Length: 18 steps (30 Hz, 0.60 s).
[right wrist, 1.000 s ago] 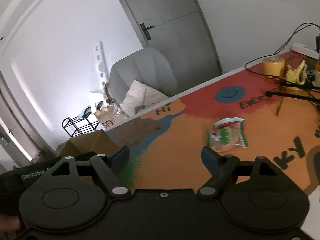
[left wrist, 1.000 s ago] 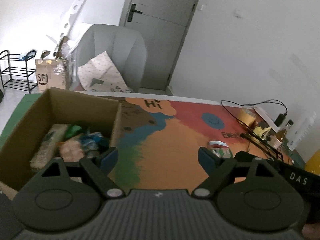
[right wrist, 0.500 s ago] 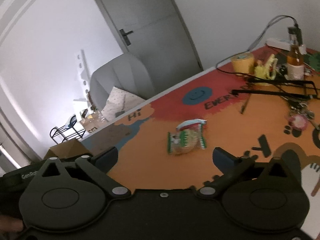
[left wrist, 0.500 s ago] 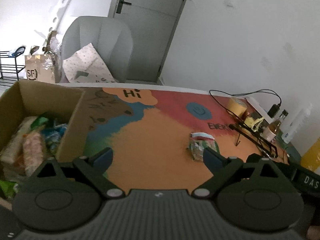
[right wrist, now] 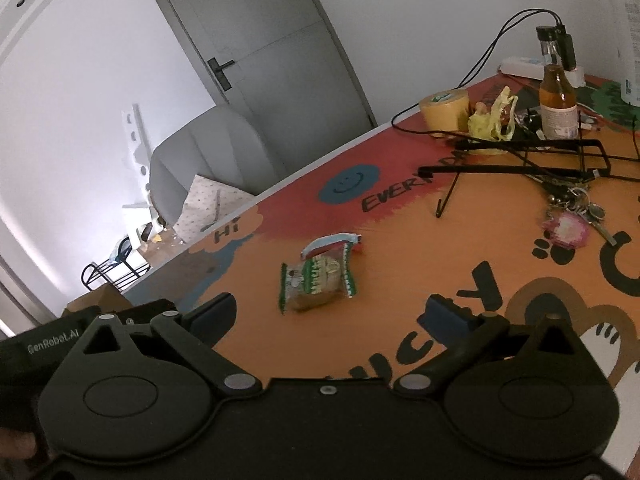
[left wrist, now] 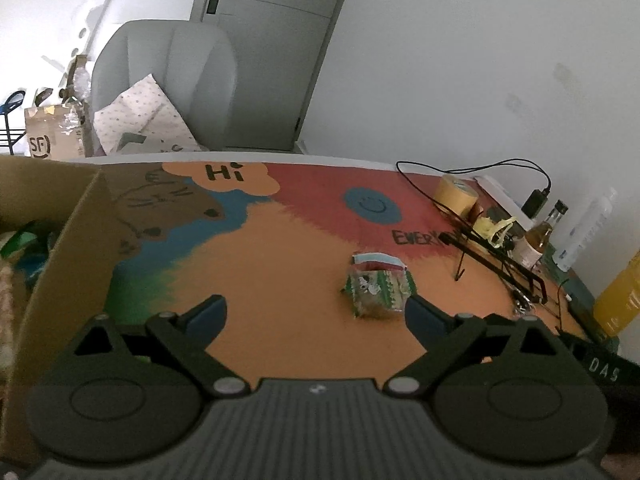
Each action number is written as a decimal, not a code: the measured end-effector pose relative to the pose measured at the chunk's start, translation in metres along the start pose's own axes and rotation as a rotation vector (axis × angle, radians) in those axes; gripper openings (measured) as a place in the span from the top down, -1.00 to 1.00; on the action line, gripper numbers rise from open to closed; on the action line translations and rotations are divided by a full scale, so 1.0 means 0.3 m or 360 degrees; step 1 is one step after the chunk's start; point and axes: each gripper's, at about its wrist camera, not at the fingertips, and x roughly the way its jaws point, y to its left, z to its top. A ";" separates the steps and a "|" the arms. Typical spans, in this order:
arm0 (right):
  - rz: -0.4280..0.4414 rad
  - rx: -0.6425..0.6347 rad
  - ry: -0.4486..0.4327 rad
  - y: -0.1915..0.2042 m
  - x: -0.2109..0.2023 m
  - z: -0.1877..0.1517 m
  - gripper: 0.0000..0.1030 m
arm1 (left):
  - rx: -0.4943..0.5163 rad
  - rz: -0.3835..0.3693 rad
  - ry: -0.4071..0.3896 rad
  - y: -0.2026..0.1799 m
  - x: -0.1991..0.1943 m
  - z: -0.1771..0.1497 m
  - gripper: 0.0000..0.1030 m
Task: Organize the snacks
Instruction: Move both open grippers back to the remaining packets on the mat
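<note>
L claw (left wrist: 315, 312) hangs above the desk (left wrist: 280, 280) w/ both fingers spread wide, nothing between them; R claw (right wrist: 331, 316) likewise released and empty, also above the desk. Just ahead of both lies the snack packet (left wrist: 378, 288), a clear wrapper w/ green-and-white print and a red/blue sealed end (contents look like a brown biscuit or cake, can't tell which). In the L wrist view it sits flat on the orange part of the mat, just beyond the tip of the claw's R finger (left wrist: 426, 316); in the R wrist view the same packet (right wrist: 320, 280) lies ahead, between the two finger lines but not touched. At the L edge of the L view stands an open cardboard box (left wrist: 76, 264) on the desk, w/ other wrapped snacks (left wrist: 24, 244) inside, only partly seen. Further back on the R: black wire rack (right wrist: 532, 160), keys w/ a pink fob (right wrist: 568, 228), yellow tape roll (right wrist: 444, 110), amber bottle (right wrist: 558, 108), black cable (left wrist: 480, 168) running to a plug. Beyond the desk's far edge: grey chair (left wrist: 176, 84) w/ a dotted paper bag (left wrist: 140, 120) on it, then the grey door (left wrist: 272, 40).
</note>
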 end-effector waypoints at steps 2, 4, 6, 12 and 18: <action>0.0002 0.0009 0.0015 -0.015 0.018 -0.002 -0.92 | 0.0000 -0.0004 0.0013 -0.006 0.022 0.004 -0.82; 0.0009 0.0020 0.0040 -0.026 0.038 -0.002 -0.78 | 0.0002 -0.0013 0.0018 -0.013 0.043 0.008 -0.80; 0.0018 0.0026 0.0058 -0.034 0.059 -0.001 -0.66 | 0.0009 -0.0018 0.0013 -0.019 0.061 0.009 -0.74; 0.0044 0.0034 0.0093 -0.034 0.126 0.013 -0.65 | -0.0002 -0.0003 0.0026 -0.014 0.111 0.023 -0.41; 0.0073 0.0027 0.0113 -0.007 0.205 0.035 -0.65 | -0.0012 0.0041 0.0055 0.021 0.157 0.036 -0.23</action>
